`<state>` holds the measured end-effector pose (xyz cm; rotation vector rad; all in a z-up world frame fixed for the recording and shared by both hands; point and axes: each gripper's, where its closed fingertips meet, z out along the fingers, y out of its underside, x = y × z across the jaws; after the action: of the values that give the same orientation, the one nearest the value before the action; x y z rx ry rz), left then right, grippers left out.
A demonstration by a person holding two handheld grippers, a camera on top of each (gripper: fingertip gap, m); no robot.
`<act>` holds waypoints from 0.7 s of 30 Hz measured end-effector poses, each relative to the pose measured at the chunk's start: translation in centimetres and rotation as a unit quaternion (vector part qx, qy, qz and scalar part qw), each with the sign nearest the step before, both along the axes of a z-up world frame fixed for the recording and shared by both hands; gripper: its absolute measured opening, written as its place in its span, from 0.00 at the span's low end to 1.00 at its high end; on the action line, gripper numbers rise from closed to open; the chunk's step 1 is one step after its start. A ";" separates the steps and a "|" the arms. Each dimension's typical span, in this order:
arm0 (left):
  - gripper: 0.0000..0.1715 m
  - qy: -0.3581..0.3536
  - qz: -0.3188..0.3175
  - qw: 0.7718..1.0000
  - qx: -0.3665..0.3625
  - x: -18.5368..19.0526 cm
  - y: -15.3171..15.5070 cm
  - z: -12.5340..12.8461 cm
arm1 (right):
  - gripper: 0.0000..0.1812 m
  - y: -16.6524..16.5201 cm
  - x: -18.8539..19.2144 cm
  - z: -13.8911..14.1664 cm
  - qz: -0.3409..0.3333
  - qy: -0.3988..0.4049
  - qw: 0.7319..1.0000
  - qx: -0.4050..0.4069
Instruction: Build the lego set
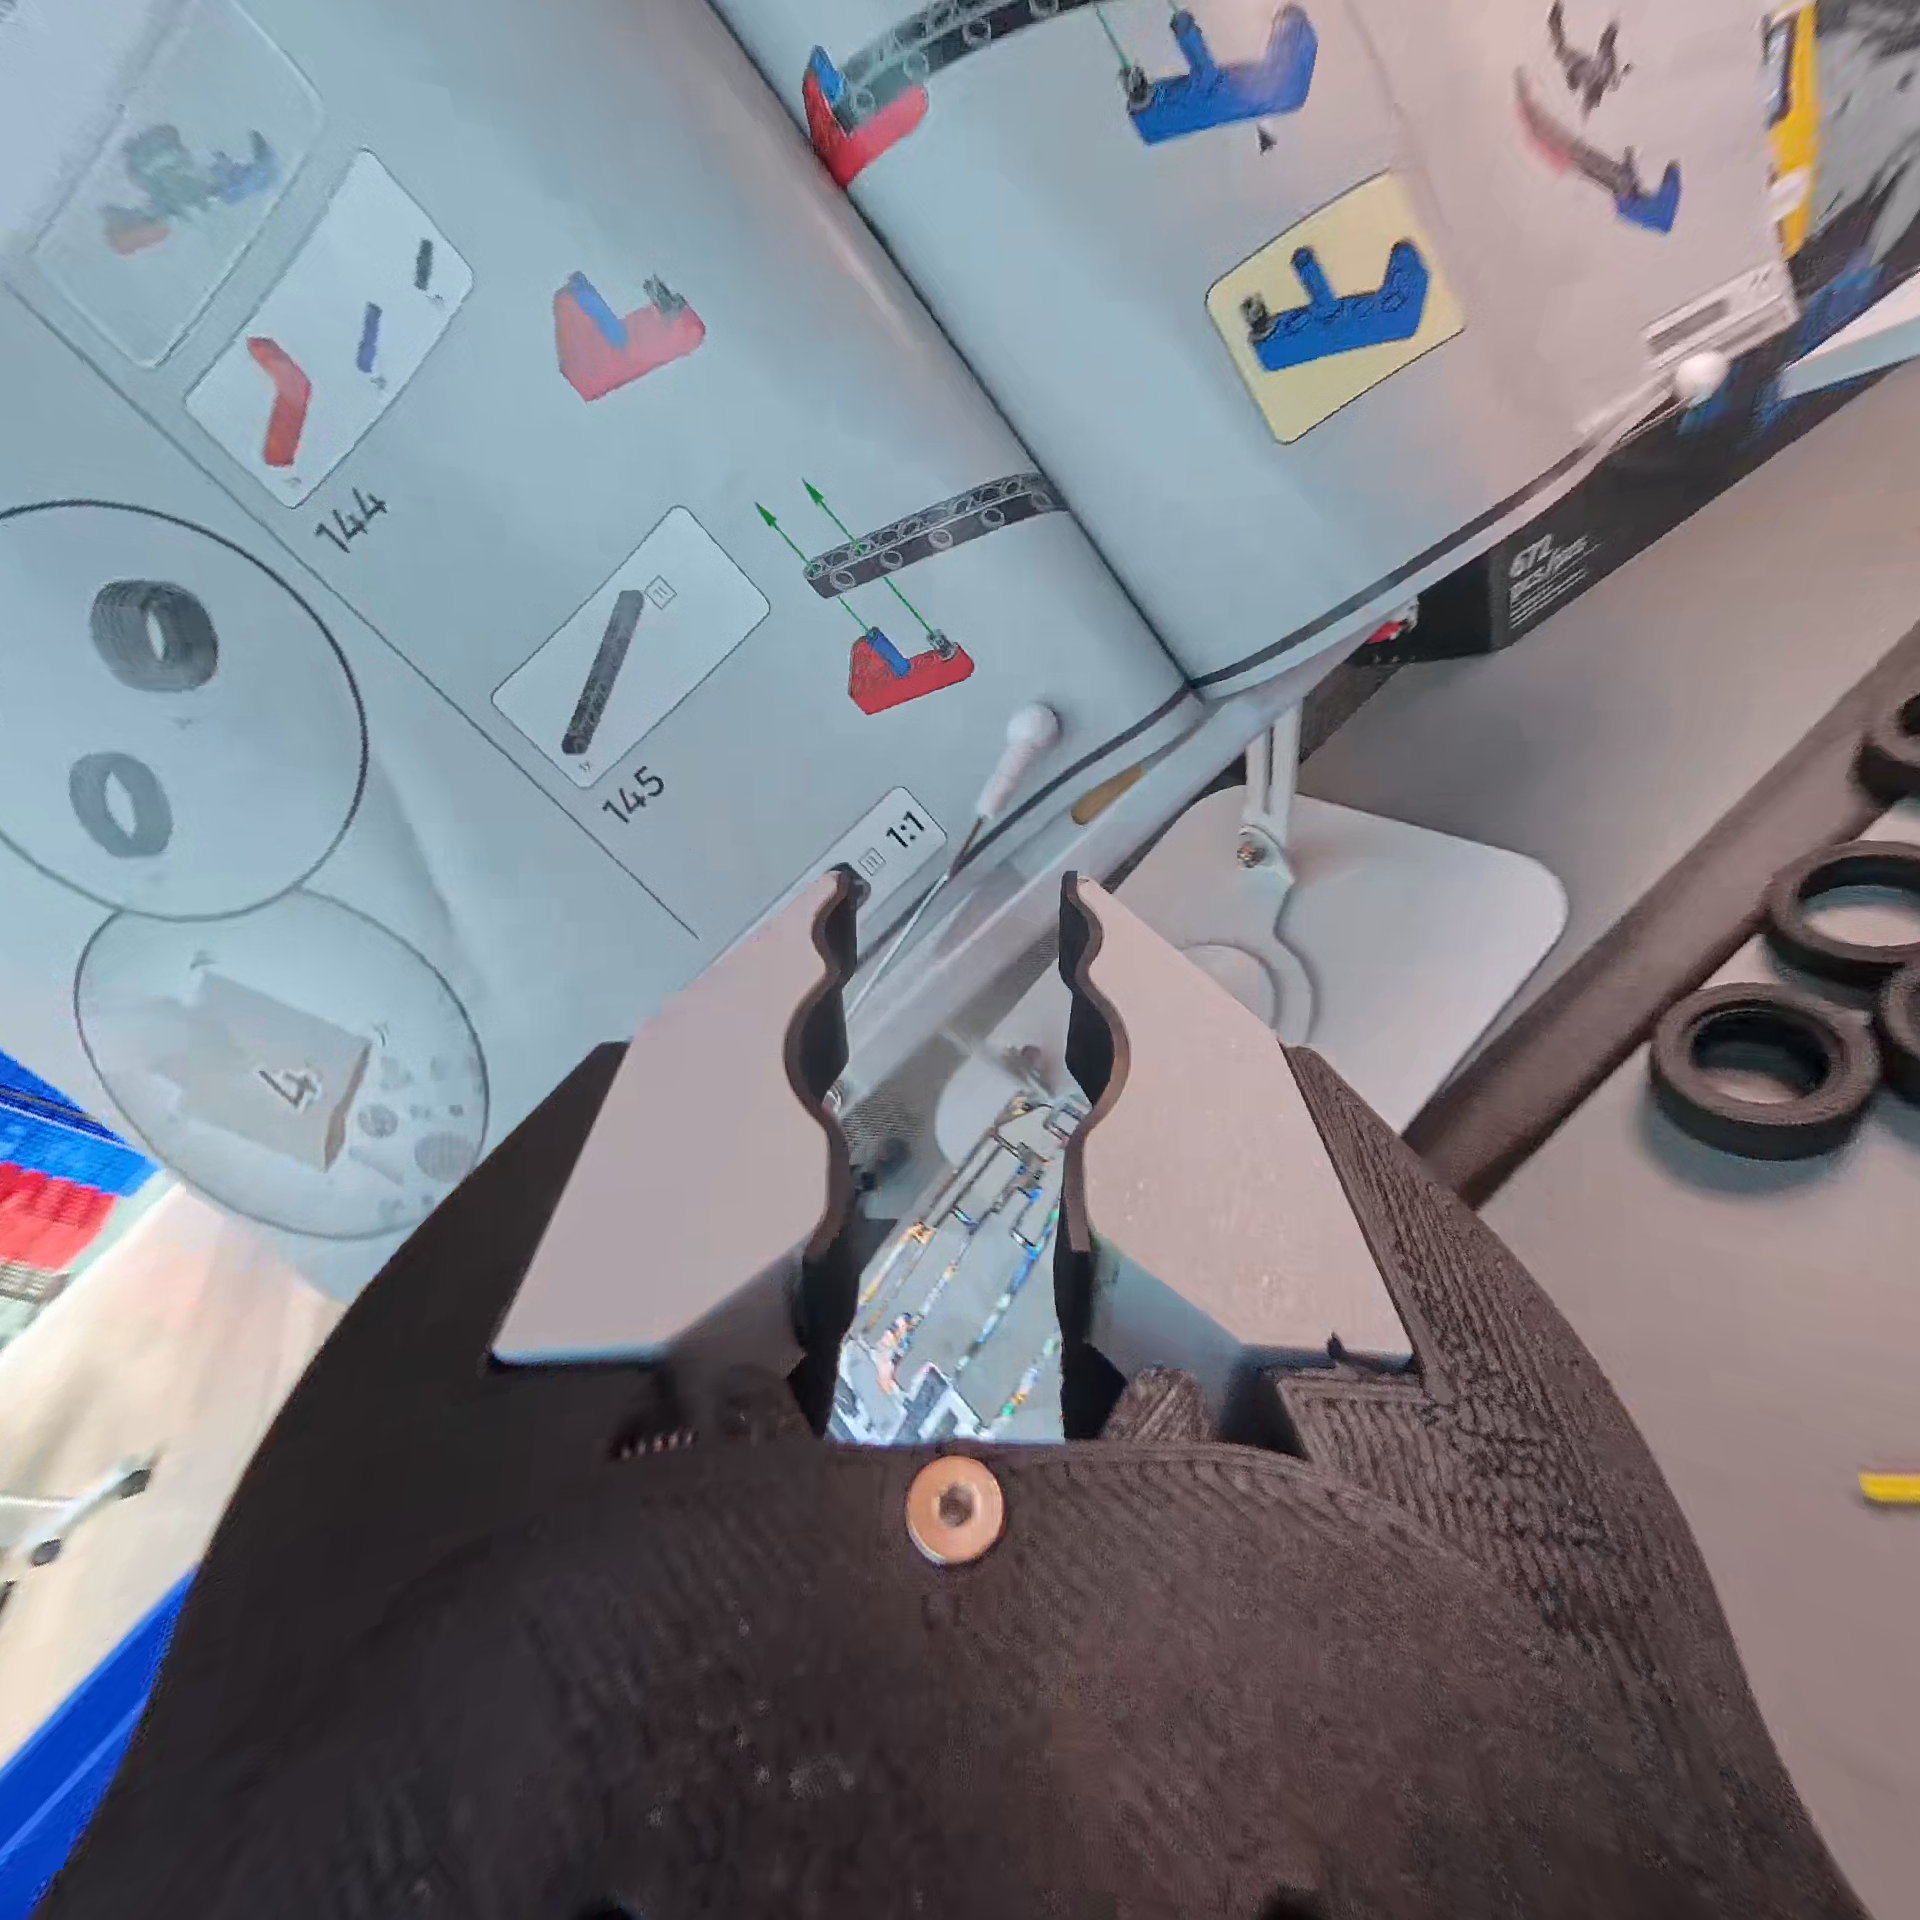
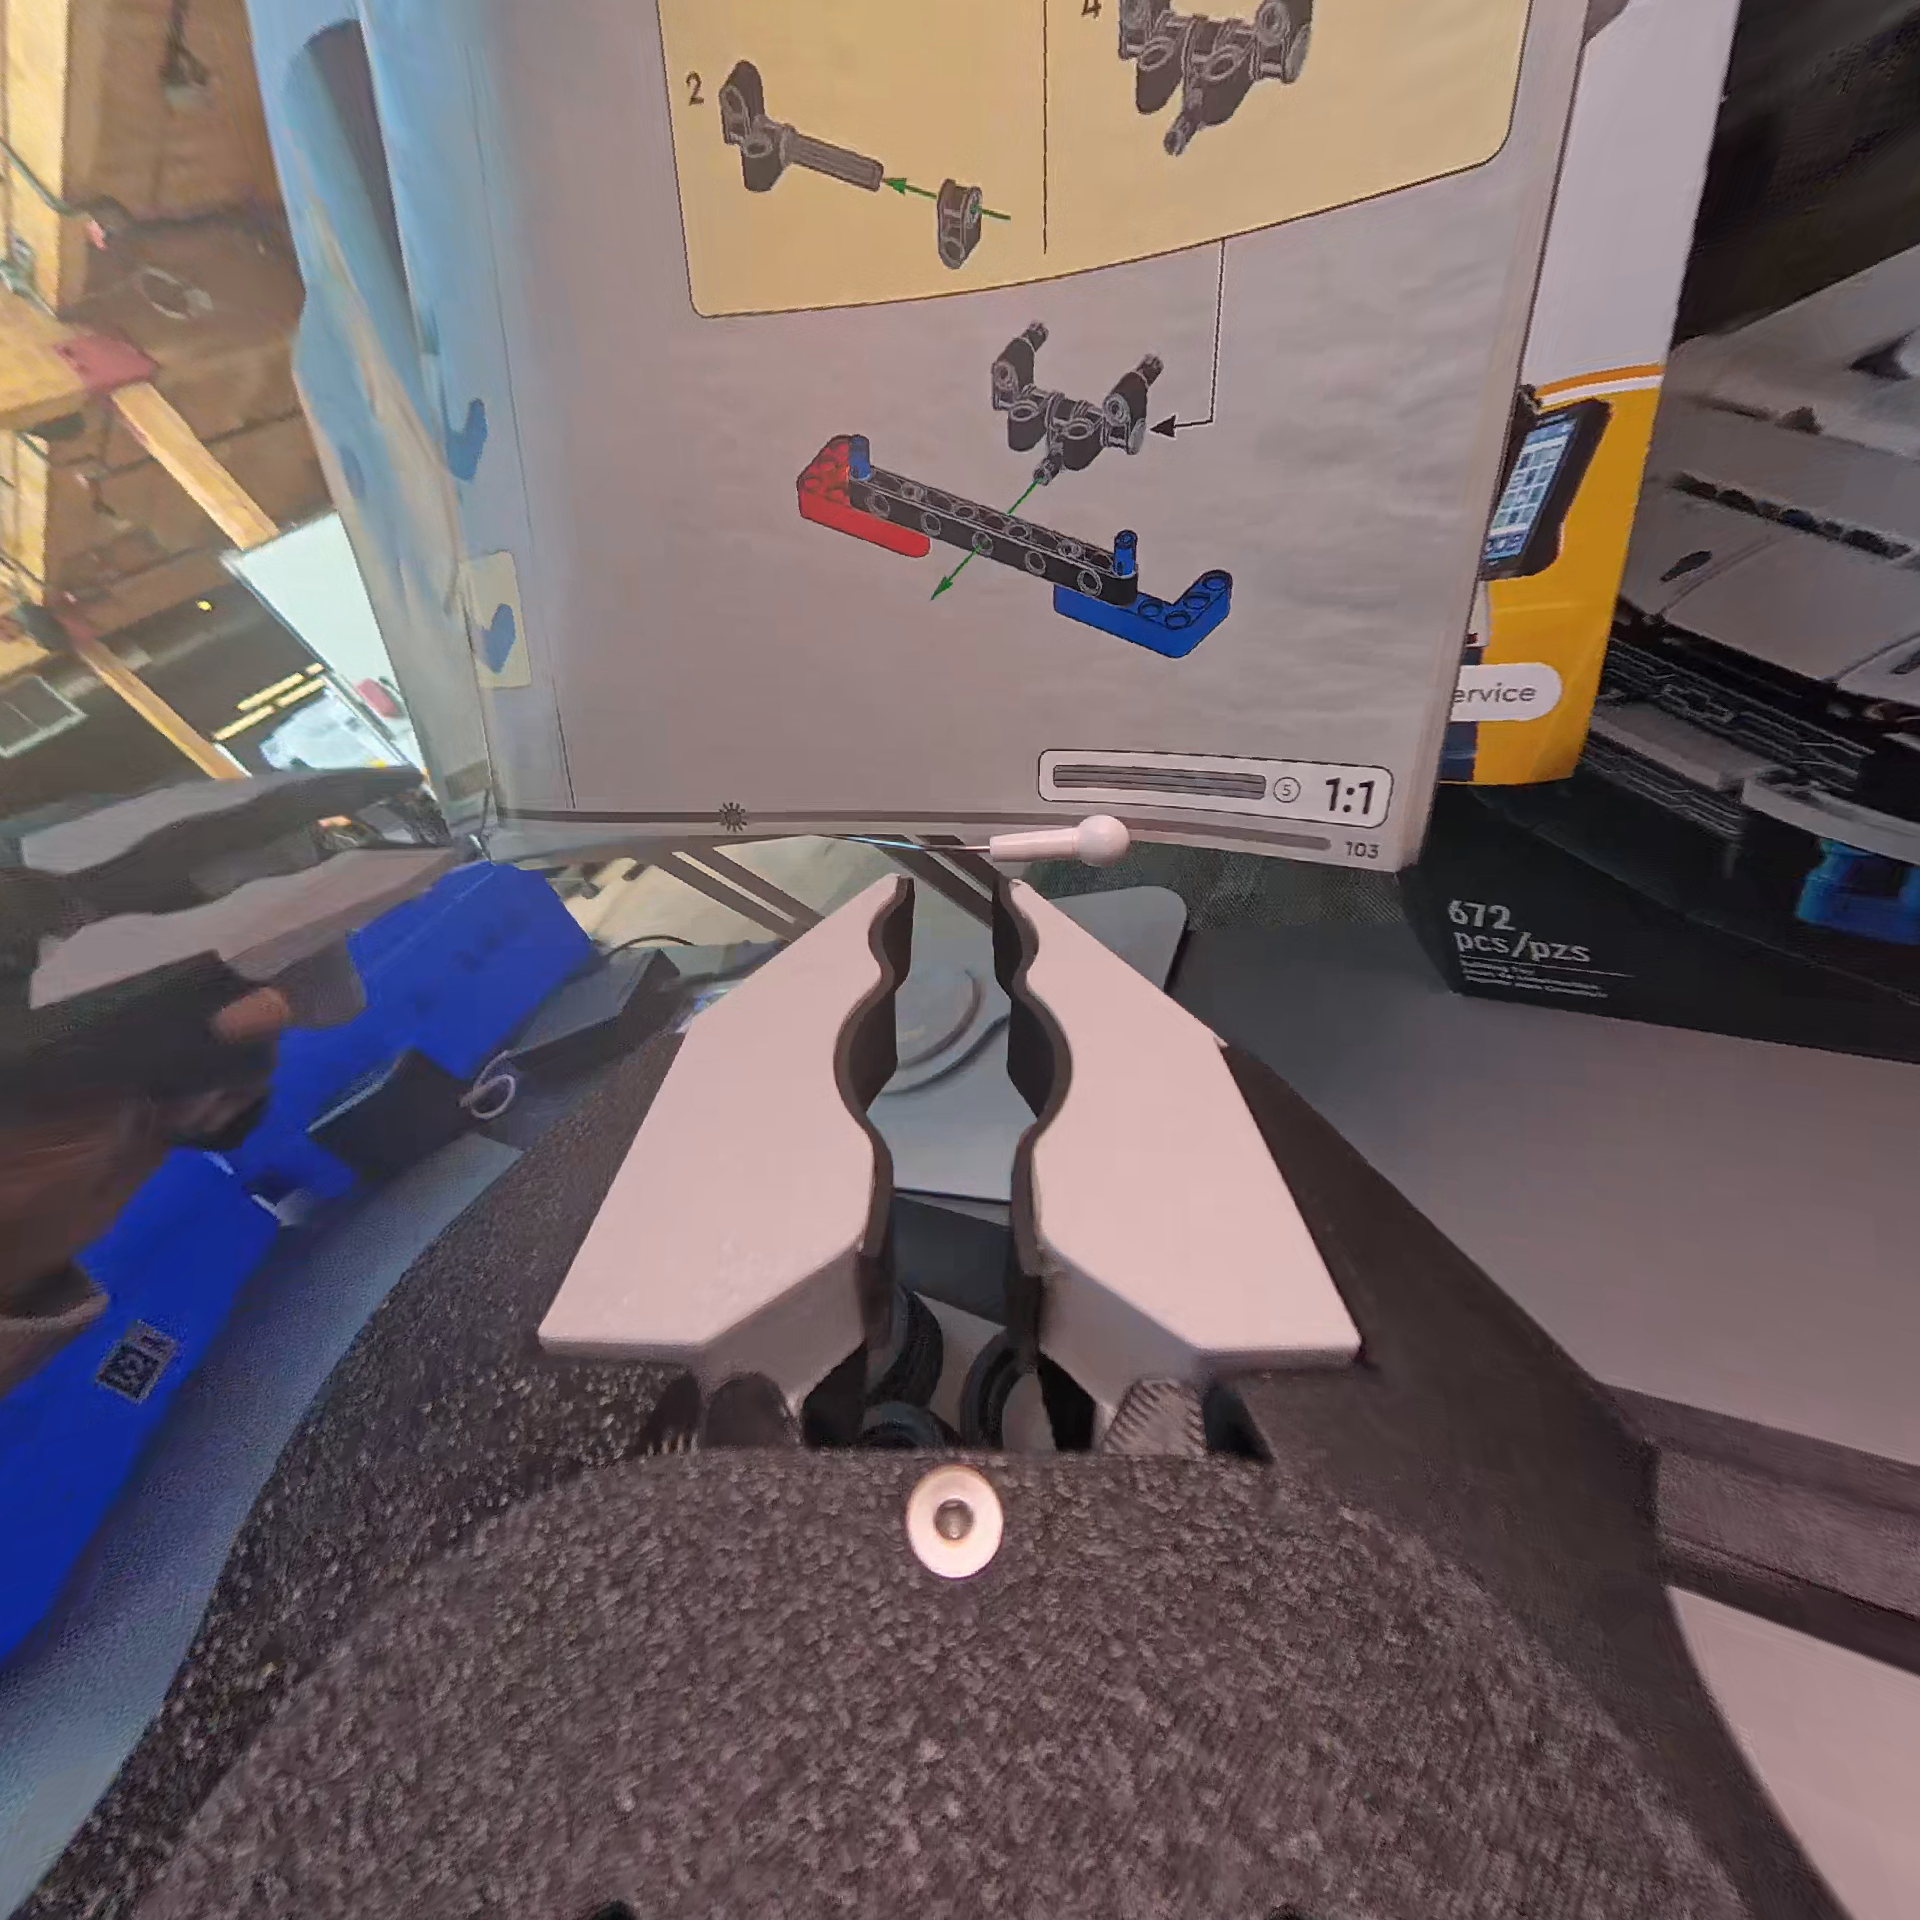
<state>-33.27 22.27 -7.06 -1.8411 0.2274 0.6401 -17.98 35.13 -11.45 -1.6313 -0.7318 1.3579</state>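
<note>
The left gripper (image 1: 956, 883) had its two grey fingers standing apart with nothing between them, the wavy dark pads facing each other across an open gap. Just ahead of its tips stood the open instruction booklet (image 1: 644, 436), propped upright on a white stand (image 1: 1382, 925) whose flat base lay just beyond and to the right of the fingers. A white-tipped clip arm (image 1: 1013, 758) pressed the lower edge of the page, right in front of the fingertips. Farther to the right, on a grey tray (image 1: 1683, 1299), lay several black rubber tyres (image 1: 1756, 1070), well apart from the gripper. To the left, low down, blue and red bins (image 1: 52, 1174) showed, blurred.

The right gripper (image 2: 951, 883) likewise held its fingers parted, the gap narrow and empty. Straight ahead of its tips was the same booklet's right-hand page (image 2: 1039, 468), with a white-tipped clip (image 2: 1060, 840) holding its bottom edge just beyond the fingertips. To the right of the page stood the lego set's box (image 2: 1714, 727), dark with a yellow panel, resting on the grey table (image 2: 1558, 1195). To the left, the other gripper's grey fingers (image 2: 208, 883) showed, blurred, above a blue bin (image 2: 312, 1143).
</note>
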 end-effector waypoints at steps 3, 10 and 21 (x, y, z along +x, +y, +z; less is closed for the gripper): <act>0.12 0.043 -0.017 0.998 -0.031 -0.6 2.0 -0.4 | 0.17 -1.1 1.4 0.5 0.018 -0.053 0.998 0.033; 0.01 -0.060 -0.005 0.997 0.038 -1.5 2.0 0.9 | 0.51 -0.9 1.1 5.7 -0.058 -0.078 0.983 0.158; 0.05 -0.422 0.075 0.879 0.209 -10.4 -4.7 -0.9 | 0.61 -2.4 -7.0 6.1 -0.058 -0.159 0.966 0.195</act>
<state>-43.64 17.55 -7.96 -1.5549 -0.5979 -0.0660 -24.94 32.69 -5.31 -1.5558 -1.0046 0.8111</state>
